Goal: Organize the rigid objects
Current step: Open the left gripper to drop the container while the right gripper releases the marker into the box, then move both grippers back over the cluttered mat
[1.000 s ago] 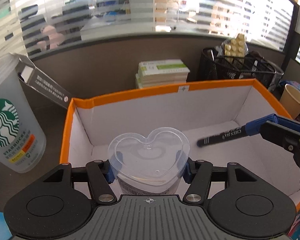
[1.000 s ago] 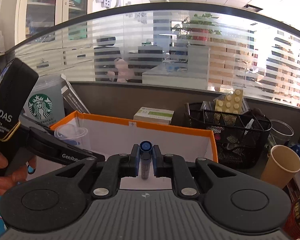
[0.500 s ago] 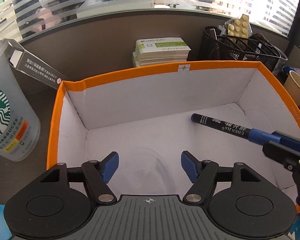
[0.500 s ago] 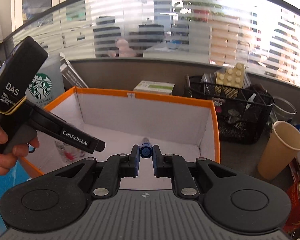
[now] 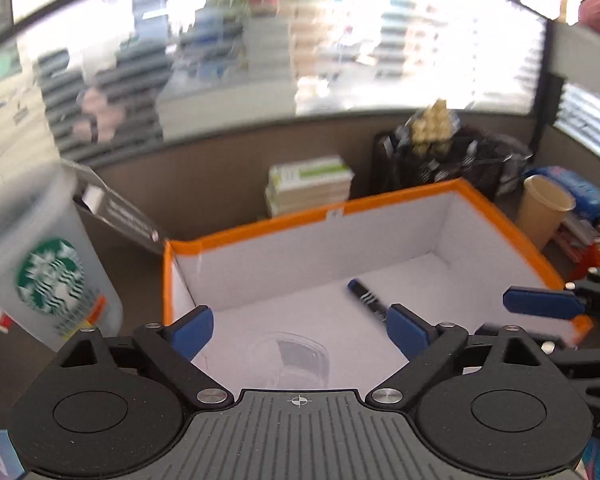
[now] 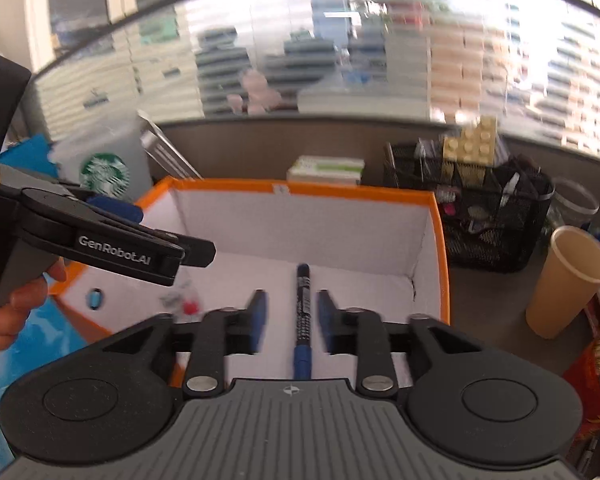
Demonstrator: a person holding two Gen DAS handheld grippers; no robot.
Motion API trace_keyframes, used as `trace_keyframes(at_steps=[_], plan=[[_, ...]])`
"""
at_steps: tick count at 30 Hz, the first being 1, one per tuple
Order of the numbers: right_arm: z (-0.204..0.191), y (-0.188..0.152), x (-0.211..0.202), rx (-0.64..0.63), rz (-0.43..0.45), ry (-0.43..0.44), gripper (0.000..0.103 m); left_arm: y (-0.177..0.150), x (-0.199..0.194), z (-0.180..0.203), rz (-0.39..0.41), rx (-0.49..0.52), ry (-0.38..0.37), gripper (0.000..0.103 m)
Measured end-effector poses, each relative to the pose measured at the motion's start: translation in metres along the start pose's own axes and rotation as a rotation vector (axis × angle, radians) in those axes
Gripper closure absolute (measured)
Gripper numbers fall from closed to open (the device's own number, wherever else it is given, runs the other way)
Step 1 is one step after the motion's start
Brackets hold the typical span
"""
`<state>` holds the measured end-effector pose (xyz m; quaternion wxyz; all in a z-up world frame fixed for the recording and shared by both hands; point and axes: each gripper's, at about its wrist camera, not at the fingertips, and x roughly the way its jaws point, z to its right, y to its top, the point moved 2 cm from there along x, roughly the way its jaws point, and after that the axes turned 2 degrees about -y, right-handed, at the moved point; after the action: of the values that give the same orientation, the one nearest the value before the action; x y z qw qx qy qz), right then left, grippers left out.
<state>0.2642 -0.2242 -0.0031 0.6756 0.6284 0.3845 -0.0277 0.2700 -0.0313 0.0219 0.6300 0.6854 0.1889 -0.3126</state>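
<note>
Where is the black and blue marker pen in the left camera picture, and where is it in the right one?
Left wrist view: the marker lies on the white floor of the box, right of centre, partly hidden behind the left gripper's right finger.
Right wrist view: the marker lies lengthwise between the open fingers of the right gripper, low in the middle.
Shared landmark: the orange-rimmed box.

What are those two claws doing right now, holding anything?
Left gripper: open, holding nothing.
Right gripper: open, the marker lies loose between its fingers.
</note>
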Motion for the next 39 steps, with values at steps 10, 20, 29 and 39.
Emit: trace_keyframes(at_steps=[10,20,29,39], plan=[[-0.046,-0.049,-0.083,-0.127,0.033,0.114,0.045,-0.060,-0.064,0.000,0.101,0.102,-0.114,0.000],[-0.072,-0.133,-0.106,-0.184,-0.099,0.150,0.046,-0.139,-0.058,-0.007,0.063,0.290,-0.150,0.000],[-0.079,-0.145,-0.102,-0.188,-0.105,0.165,0.045,-0.162,-0.044,0.000,0.087,0.450,-0.271,0.000],[-0.074,-0.145,-0.097,-0.189,-0.113,0.163,0.045,-0.172,-0.047,0.003,0.042,0.478,-0.423,0.001]])
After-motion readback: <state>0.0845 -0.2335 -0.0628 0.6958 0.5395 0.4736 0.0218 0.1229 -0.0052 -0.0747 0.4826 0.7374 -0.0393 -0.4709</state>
